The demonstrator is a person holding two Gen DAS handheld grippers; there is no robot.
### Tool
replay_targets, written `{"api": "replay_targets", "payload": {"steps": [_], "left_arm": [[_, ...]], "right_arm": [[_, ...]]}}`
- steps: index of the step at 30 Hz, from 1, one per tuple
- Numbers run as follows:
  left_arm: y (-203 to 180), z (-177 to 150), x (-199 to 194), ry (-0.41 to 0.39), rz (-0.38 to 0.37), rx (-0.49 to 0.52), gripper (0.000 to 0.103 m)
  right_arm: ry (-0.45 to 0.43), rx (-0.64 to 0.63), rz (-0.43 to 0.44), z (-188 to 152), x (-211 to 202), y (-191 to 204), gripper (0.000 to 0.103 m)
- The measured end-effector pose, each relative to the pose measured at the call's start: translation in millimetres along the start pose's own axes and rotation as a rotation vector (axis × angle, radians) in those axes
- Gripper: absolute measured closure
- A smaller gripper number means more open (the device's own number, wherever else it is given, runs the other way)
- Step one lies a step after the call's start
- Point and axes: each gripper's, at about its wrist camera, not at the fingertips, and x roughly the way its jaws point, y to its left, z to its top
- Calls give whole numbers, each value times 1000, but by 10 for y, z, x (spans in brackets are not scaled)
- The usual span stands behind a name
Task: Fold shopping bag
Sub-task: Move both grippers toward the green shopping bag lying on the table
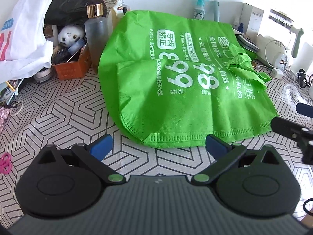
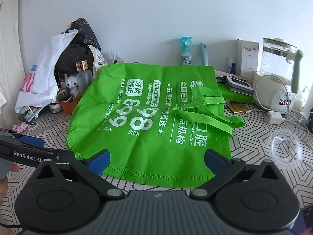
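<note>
Bright daylight from right side. White glare washes out kettle [image 1: 281, 37] area in left wrist view. Soft shadows on green bag [image 1: 182, 82]. Fisheye bends edges, corners go dark. Picture mostly sharp, slight blur near rim.

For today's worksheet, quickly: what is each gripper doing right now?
Left gripper: open, holding nothing.
Right gripper: open, holding nothing, over the green bag's near edge.
</note>
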Motion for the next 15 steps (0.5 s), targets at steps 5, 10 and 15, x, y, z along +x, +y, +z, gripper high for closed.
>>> {"api": "replay_targets", "payload": {"steps": [5, 10, 15], "left_arm": [[212, -73, 93, -13, 45, -44, 0], [353, -32, 244, 8, 24, -100, 0], [429, 51, 358, -49, 0, -98, 0]], "right_arm": [[55, 131, -18, -51, 159, -385, 0], [80, 193, -89, -167, 269, -621, 0], [102, 250, -120, -180, 409, -856, 0]]}}
